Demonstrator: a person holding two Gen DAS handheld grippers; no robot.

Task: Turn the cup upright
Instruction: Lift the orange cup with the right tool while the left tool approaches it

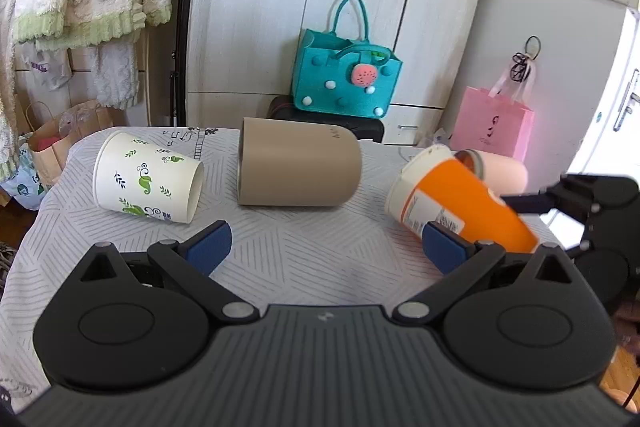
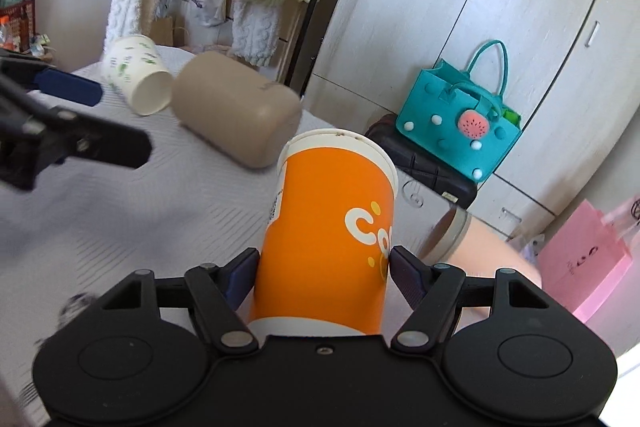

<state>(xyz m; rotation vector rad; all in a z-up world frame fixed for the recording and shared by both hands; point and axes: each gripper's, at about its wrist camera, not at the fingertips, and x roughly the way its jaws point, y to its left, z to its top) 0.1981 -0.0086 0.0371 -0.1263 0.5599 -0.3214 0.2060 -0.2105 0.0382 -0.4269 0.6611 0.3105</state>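
Note:
My right gripper (image 2: pixel 323 267) is shut on an orange paper cup (image 2: pixel 332 227), its white rim pointing away from me. In the left wrist view the orange cup (image 1: pixel 452 203) is tilted, rim toward the left and lifted at the table's right side, with the right gripper (image 1: pixel 520 205) on it. My left gripper (image 1: pixel 326 247) is open and empty above the table. A white cup with green leaves (image 1: pixel 148 177) and a tan cup (image 1: pixel 298 169) lie on their sides. A pink cup (image 1: pixel 500 169) lies behind the orange one.
The table (image 1: pixel 304 251) has a grey patterned cloth. Behind it stand a teal felt bag (image 1: pixel 346 79), a black stool, a pink paper bag (image 1: pixel 494 125) and white wardrobe doors. Fluffy clothes hang at the left, with paper bags below.

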